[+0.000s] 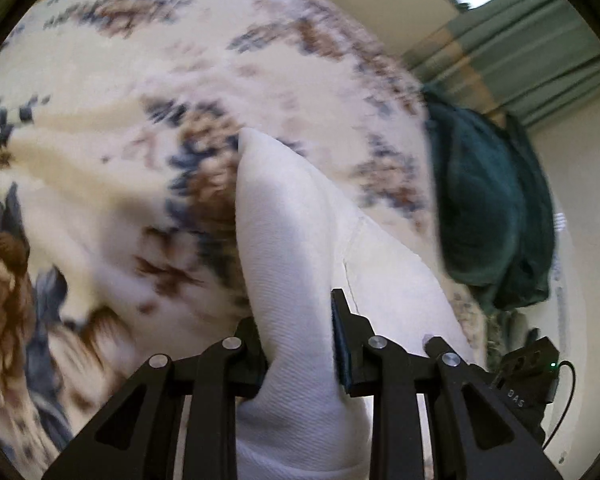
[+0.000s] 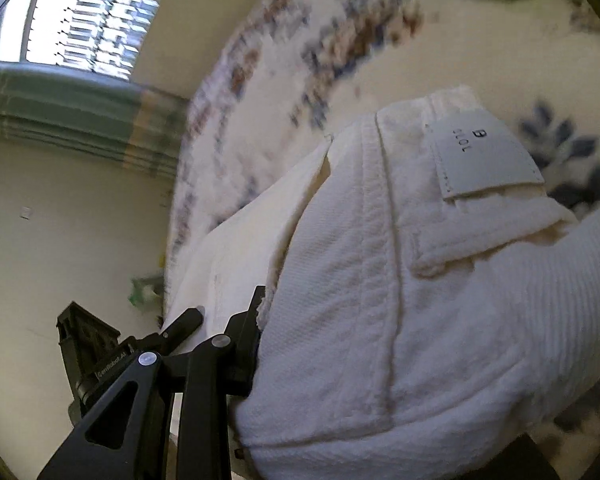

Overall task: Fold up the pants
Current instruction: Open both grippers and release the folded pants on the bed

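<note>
White pants (image 1: 284, 232) lie on a cream floral blanket (image 1: 112, 128). My left gripper (image 1: 300, 344) is shut on a thick fold of the white fabric, which bulges up between the fingers. In the right wrist view the pants (image 2: 400, 280) fill the frame, waistband up, with a pale label patch (image 2: 484, 156) showing. My right gripper (image 2: 260, 320) is shut on the pants' edge; only its left finger (image 2: 244, 340) shows, the other is hidden under the cloth.
A dark green garment (image 1: 488, 208) lies bunched at the blanket's right edge. Green striped curtains (image 1: 512, 40) hang behind it, and they show under a window (image 2: 88, 20) in the right wrist view. Cream walls surround the bed (image 2: 228, 128).
</note>
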The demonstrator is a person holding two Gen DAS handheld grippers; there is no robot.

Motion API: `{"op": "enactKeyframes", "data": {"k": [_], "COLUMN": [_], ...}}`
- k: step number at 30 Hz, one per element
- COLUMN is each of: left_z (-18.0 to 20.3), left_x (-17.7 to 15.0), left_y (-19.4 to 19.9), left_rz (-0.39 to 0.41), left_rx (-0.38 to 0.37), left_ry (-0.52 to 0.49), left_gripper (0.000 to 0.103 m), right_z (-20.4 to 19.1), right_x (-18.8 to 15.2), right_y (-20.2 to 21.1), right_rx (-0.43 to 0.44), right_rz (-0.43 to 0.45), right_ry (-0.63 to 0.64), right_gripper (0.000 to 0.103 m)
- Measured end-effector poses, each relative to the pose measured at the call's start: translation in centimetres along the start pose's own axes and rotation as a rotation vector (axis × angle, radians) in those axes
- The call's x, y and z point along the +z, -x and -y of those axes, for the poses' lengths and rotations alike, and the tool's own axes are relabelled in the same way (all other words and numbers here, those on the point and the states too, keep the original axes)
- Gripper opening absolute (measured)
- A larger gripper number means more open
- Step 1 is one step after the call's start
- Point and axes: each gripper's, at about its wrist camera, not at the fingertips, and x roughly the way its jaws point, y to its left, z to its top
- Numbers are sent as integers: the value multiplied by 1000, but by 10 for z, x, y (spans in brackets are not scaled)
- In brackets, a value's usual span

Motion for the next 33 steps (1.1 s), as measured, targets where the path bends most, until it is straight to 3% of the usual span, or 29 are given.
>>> {"op": "enactKeyframes", "data": {"k": [2,7,10,21,22,24,25,26,27,29,33], "left_z": [-21,-34,-36,-13,-8,4,9,16,23,38,63], "left_x": [-2,-21,-36,-67,-69,-73,-74,-76,-78,-84,-96], "left_y": [-18,-17,-5,24,27,33,35,39,42,52,72], "left_rz": [-39,-62,-65,-61,-57,-54,-54,-51,-42,-20,5], "left_rx": [21,80,120,282,299,336,370,414,445,477,511], "left_ry": [14,-45,-59,-123,-138,-162,-175,-196,-214,-252,-285], "left_gripper": [25,41,44,44,44,45,61,73,88,92,92], "right_z": [6,19,21,18,13,0,-5,-11,-17,-31,-53], "right_x": [-5,-28,-35,-47,-47,-48,-49,-51,-53,-56,-65], "right_y": [-16,-15,-4,46,51,60,65,71,77,87,117], "right_rx": [-26,-152,-218,-435,-484,-565,-604,-632,-650,-713,-753], "right_rz": [-30,-108,-129,-105,-91,-62,-50,-39,-26,-8,35], "right_ry": [-1,-8,27,108,136,196,219,234,246,288,334], "right_gripper": [39,56,59,60,60,75,94,103,103,103,103]}}
